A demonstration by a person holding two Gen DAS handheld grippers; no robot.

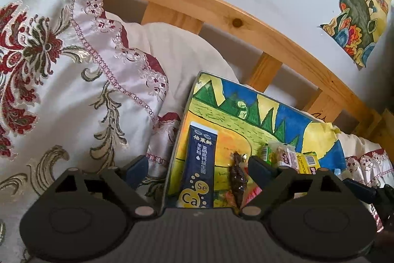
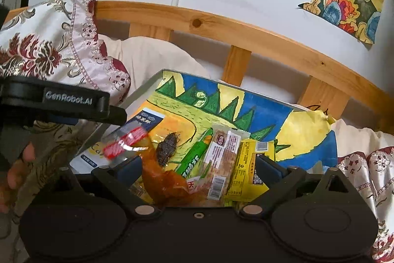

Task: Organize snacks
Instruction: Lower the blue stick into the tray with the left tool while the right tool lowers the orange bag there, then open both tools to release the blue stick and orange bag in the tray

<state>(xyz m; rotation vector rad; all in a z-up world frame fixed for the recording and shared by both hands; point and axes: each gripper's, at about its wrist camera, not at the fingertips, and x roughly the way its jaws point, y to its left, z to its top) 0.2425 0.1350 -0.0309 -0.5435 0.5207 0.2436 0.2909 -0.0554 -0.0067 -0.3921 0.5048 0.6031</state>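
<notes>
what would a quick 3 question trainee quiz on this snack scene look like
1. True or false: the dark blue sachet lies on the painted board.
2. In the right wrist view, which packet lies furthest right? A) green stick B) yellow packet C) blue sachet
3. Fill in: behind the board runs a wooden ____.

Key
1. True.
2. B, the yellow packet, right of the green stick.
3. Rail: the bed rail.

Soft daylight, slightly hazy focus, strong fisheye bending with dark corners.
</notes>
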